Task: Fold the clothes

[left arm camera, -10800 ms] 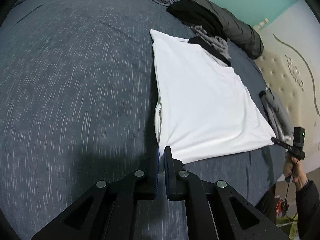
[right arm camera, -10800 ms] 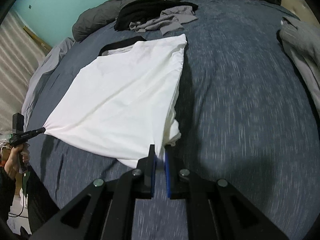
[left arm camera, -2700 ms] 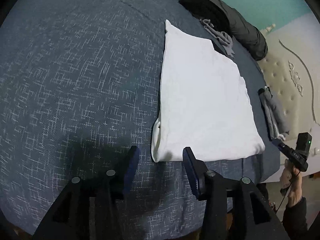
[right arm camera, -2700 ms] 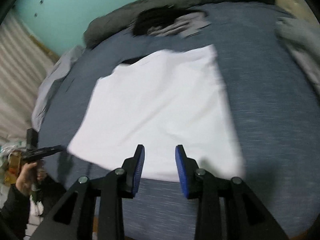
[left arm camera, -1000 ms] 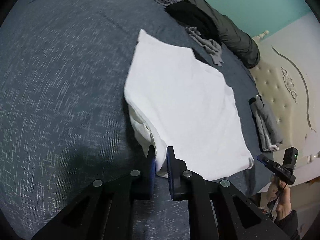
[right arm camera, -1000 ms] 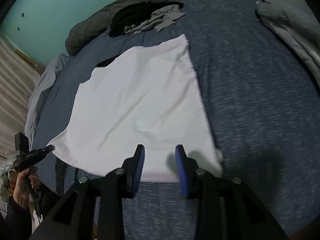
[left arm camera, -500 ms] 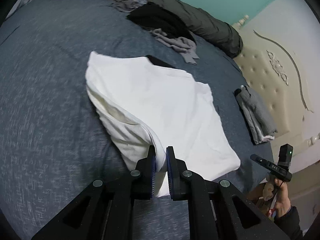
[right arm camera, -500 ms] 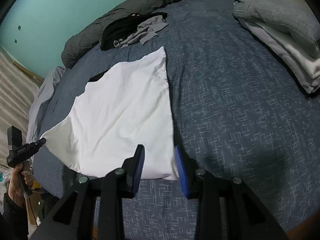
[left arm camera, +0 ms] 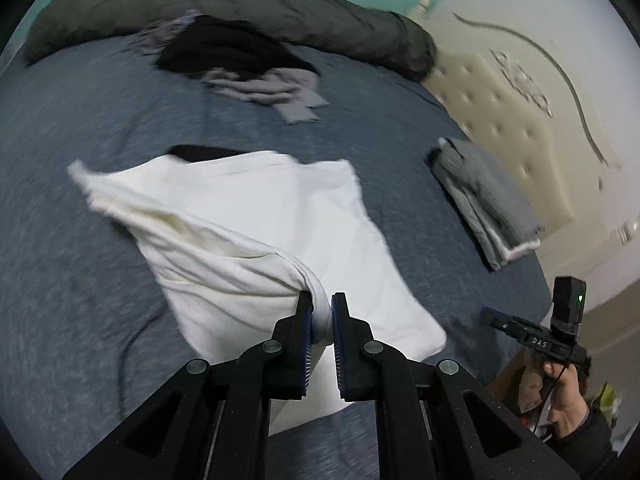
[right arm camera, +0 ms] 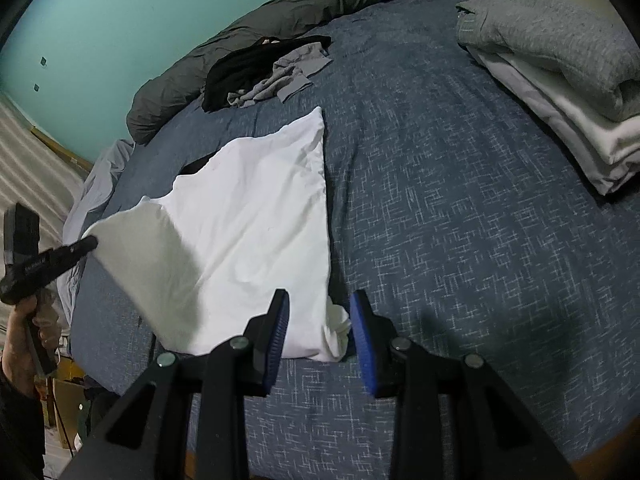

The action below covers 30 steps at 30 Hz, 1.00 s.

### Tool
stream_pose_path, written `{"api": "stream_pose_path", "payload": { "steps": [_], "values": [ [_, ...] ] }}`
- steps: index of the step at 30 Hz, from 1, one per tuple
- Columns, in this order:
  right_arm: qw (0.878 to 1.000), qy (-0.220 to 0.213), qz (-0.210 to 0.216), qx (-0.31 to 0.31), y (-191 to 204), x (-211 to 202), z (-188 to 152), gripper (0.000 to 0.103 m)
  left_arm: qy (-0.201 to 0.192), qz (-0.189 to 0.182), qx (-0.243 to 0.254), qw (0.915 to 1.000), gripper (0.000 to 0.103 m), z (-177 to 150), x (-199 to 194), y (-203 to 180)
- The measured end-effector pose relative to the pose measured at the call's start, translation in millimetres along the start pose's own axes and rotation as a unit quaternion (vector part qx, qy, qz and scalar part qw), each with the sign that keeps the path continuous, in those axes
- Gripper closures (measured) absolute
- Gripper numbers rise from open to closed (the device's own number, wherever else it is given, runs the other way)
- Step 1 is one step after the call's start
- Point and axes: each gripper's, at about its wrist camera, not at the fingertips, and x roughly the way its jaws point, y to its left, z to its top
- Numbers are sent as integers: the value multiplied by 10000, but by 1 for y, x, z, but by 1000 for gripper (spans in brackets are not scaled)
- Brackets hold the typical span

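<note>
1. Shirt [left arm camera: 256, 216]: white, partly folded, on the blue bed [right arm camera: 460, 208].
2. Its near-left corner is lifted and bunched, pinched in the closed left tool [left arm camera: 321, 314].
3. Right tool [right arm camera: 318, 322] hangs with jaws apart over the shirt's crumpled 6 o'clock corner, gripping nothing.
4. Folded grey clothes [right arm camera: 560, 80] lie at 2 o'clock.
</note>
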Motion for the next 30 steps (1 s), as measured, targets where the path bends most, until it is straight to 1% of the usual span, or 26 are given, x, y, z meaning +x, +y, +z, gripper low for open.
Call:
{"api": "stream_pose_path", "payload": {
  "steps": [4, 7, 11, 14, 16, 20, 22, 23, 24, 25, 26, 27, 28, 30],
  "values": [
    [10000, -18, 8, -10, -4, -5, 4, 72, 302, -159, 459, 9984, 93, 2, 40, -53],
    [10000, -17, -5, 13, -10, -8, 5, 72, 693, -327, 893, 9931, 93, -13, 82, -96],
    [10000, 21, -20, 76, -17, -5, 6, 72, 1133, -411, 1248, 9848, 93, -34, 128, -128],
    [9999, 108, -7, 77, -18, 1, 6, 72, 1360, -389, 1326, 9810, 93, -48, 153, -137],
    [9998, 169, 6, 57, -18, 6, 5, 72, 1447, -372, 1312, 9800, 93, -54, 164, -135],
    [9996, 268, 31, 83, -15, 19, 3, 72, 1530, -379, 1255, 9795, 93, -61, 174, -131],
    [9993, 342, 78, 116, -13, 27, 3, 72, 1538, -405, 1193, 9800, 91, -60, 174, -127],
    [9991, 380, 112, 121, -11, 30, 2, 72, 1499, -456, 1123, 9812, 88, -59, 168, -123],
    [9990, 409, 148, 100, -9, 31, 2, 72, 1460, -507, 1052, 9824, 78, -58, 162, -119],
    [9988, 437, 183, 73, -6, 33, 2, 72, 1421, -558, 982, 9834, 70, -56, 157, -115],
    [9987, 459, 208, 24, -2, 34, 3, 72, 1379, -609, 911, 9844, 56, -55, 151, -111],
    [9986, 471, 228, -35, 2, 35, 3, 72, 1285, -649, 852, 9859, 48, -54, 139, -104],
    [9985, 477, 242, -86, 6, 36, 3, 71, 1221, -646, 819, 9870, 48, -53, 131, -97],
    [9982, 505, 268, -184, 14, 39, 5, 62, 1128, -550, 787, 9890, 48, -53, 116, -82]
  ]
}}
